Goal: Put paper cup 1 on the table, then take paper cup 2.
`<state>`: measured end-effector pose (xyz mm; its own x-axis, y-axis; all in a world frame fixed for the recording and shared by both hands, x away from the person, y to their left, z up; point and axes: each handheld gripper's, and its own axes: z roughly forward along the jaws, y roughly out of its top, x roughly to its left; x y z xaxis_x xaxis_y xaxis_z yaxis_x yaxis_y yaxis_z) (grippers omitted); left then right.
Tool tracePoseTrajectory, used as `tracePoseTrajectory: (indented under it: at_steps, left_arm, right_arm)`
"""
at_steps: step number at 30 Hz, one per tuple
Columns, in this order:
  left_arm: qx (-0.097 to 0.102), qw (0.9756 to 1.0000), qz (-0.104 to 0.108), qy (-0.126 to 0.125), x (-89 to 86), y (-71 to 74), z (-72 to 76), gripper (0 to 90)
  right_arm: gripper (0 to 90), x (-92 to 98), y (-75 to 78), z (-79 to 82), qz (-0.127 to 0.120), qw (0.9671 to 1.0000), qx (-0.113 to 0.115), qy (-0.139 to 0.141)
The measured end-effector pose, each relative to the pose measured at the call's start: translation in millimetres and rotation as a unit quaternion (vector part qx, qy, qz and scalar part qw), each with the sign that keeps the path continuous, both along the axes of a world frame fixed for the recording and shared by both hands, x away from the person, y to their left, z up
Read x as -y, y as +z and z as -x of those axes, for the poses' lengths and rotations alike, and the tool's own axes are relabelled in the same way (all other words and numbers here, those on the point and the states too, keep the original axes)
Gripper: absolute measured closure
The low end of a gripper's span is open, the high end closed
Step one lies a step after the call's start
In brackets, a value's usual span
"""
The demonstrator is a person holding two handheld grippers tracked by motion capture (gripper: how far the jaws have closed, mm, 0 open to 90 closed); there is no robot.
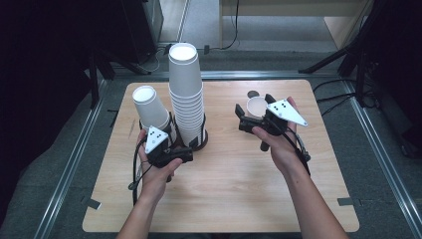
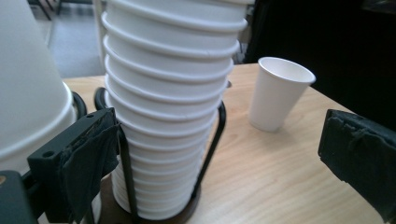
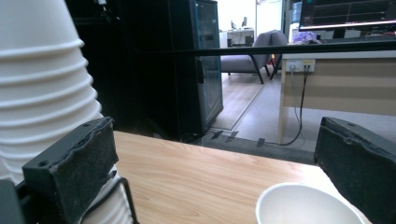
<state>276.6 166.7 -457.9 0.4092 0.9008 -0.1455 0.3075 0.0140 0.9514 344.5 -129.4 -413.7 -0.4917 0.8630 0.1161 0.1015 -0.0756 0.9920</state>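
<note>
Right gripper (image 1: 252, 115) — jaws wide, straddling upright cup (image 1: 257, 106); left gripper (image 1: 185, 143) wide, empty.

Two bare forearms reach in from the near edge. The left hand (image 1: 158, 172) holds the left hand-held gripper (image 1: 185, 147), jaws parted wide and pointing right. The right hand (image 1: 278, 144) holds the right hand-held gripper (image 1: 253, 107), jaws parted wide and pointing away from the person.
</note>
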Motion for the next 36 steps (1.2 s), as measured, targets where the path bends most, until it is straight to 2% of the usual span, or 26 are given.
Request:
tracePoseTrajectory:
  at_steps: [2,5,6,12,14,15,20,22,26,30,36]
  left_arm:
    - [0.003,1.0000,0.000,0.004,0.6,1.7,-4.2,0.0]
    - [0.005,1.0000,-0.001,0.005,1.0,2.5,-7.5,0.0]
    - [0.006,1.0000,-0.004,0.006,1.3,3.2,-9.4,0.0]
    - [0.018,0.9997,-0.006,0.017,2.9,9.0,-15.0,0.0]
    - [0.023,0.9996,-0.002,0.019,3.7,11.7,-15.8,0.0]
    - [0.029,0.9994,-0.006,0.019,5.3,14.4,-16.4,0.0]
    - [0.042,0.9987,-0.014,0.027,8.5,20.3,-19.1,0.0]
    - [0.046,0.9985,-0.010,0.029,8.7,22.4,-21.3,0.0]
    - [0.047,0.9983,-0.007,0.035,10.7,24.2,-25.4,0.0]
    - [0.051,0.9980,-0.013,0.036,14.8,24.6,-27.6,0.0]
    - [0.064,0.9971,-0.008,0.042,17.2,25.8,-32.6,0.0]
  right_arm:
    - [0.0,-5.5,8.8,1.9,-0.011,0.9999,0.002,0.007]
    - [0.0,-8.5,14.3,3.1,-0.017,0.9998,0.007,0.011]
    - [0.0,-13.2,21.5,4.7,-0.026,0.9994,0.009,0.020]
    - [0.0,-24.6,36.2,7.2,-0.027,0.9988,0.015,0.037]
    - [0.0,-28.9,40.8,7.9,-0.028,0.9986,0.017,0.043]
    - [0.0,-33.1,44.6,8.3,-0.029,0.9982,0.019,0.048]
    - [0.0,-41.9,50.9,7.8,-0.029,0.9977,0.023,0.056]
    - [0.0,-45.2,53.5,6.5,-0.033,0.9974,0.024,0.059]
    - [0.0,-52.2,58.7,5.5,-0.033,0.9970,0.024,0.066]
    - [0.0,-58.3,63.7,4.6,-0.026,0.9969,0.026,0.069]
    - [0.0,-70.0,76.2,5.0,-0.029,0.9958,0.034,0.080]
